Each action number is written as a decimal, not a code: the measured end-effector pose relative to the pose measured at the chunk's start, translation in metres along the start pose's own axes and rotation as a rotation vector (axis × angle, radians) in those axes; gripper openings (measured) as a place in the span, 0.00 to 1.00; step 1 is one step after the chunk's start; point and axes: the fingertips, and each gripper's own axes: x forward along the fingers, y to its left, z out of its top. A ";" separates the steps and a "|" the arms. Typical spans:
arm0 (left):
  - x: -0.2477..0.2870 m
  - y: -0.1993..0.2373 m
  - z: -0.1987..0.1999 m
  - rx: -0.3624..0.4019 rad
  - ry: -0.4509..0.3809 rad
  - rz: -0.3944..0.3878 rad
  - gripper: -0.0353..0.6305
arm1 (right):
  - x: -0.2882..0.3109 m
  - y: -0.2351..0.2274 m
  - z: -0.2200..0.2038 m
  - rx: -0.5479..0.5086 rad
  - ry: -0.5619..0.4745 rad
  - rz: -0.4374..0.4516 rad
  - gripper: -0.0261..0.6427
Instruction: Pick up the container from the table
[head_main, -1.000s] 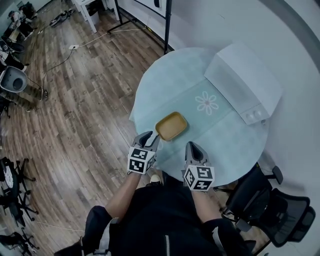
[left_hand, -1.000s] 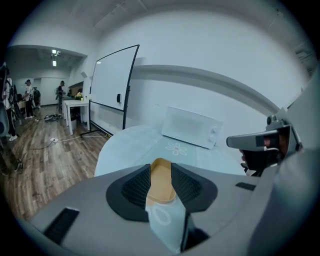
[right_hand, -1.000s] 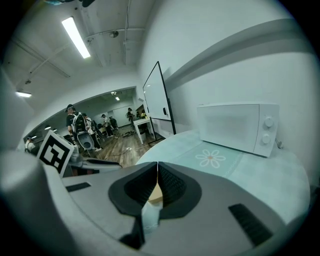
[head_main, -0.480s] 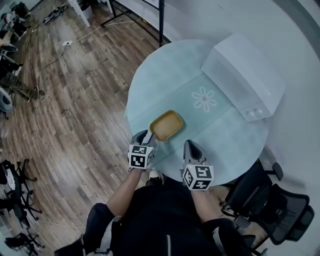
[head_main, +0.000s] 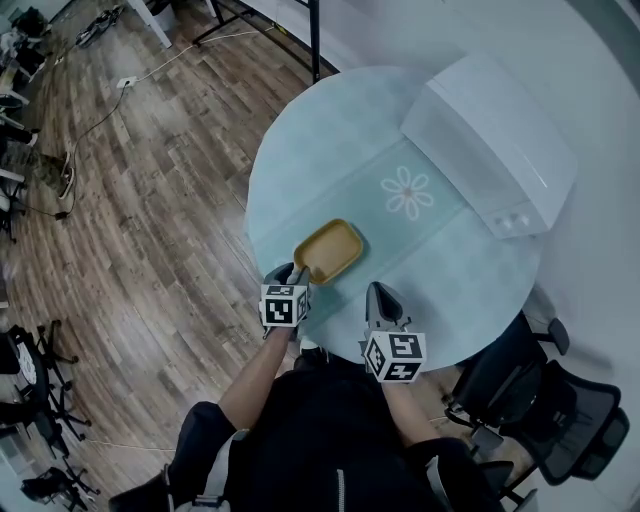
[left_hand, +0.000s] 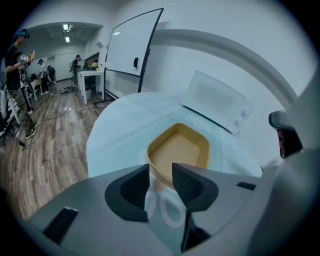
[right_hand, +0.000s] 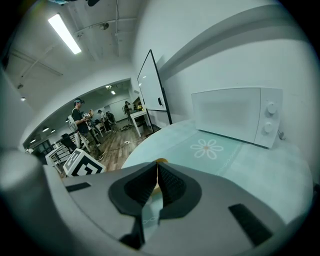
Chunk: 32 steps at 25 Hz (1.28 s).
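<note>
Rim grab on container (head_main: 328, 250)
Your left gripper (left_hand: 161, 172) has just been opening its jaws around the container's near rim, unpinched; push deeper before squeezing. Jaws of the right gripper (right_hand: 156, 176) sit together.

Left gripper (head_main: 291, 274), right gripper (head_main: 379, 293): grey shells, black ribbed pads (left_hand: 135, 187), white cubes (head_main: 284, 305) bearing black square markers. Black top (head_main: 330, 430).

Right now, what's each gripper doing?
Left gripper: open, jaws have just been opening, near corner of the shallow tan plastic container between them, ungripped.
Right gripper: closed, empty.
</note>
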 end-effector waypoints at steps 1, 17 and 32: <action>0.002 -0.001 -0.003 -0.005 0.006 -0.006 0.25 | 0.001 -0.001 -0.001 0.005 0.003 -0.002 0.08; 0.012 -0.016 -0.015 0.109 0.057 -0.024 0.13 | 0.000 -0.002 -0.011 0.036 0.020 -0.016 0.08; -0.002 -0.030 -0.009 0.168 0.018 -0.111 0.09 | -0.012 -0.002 -0.014 0.048 0.002 -0.037 0.08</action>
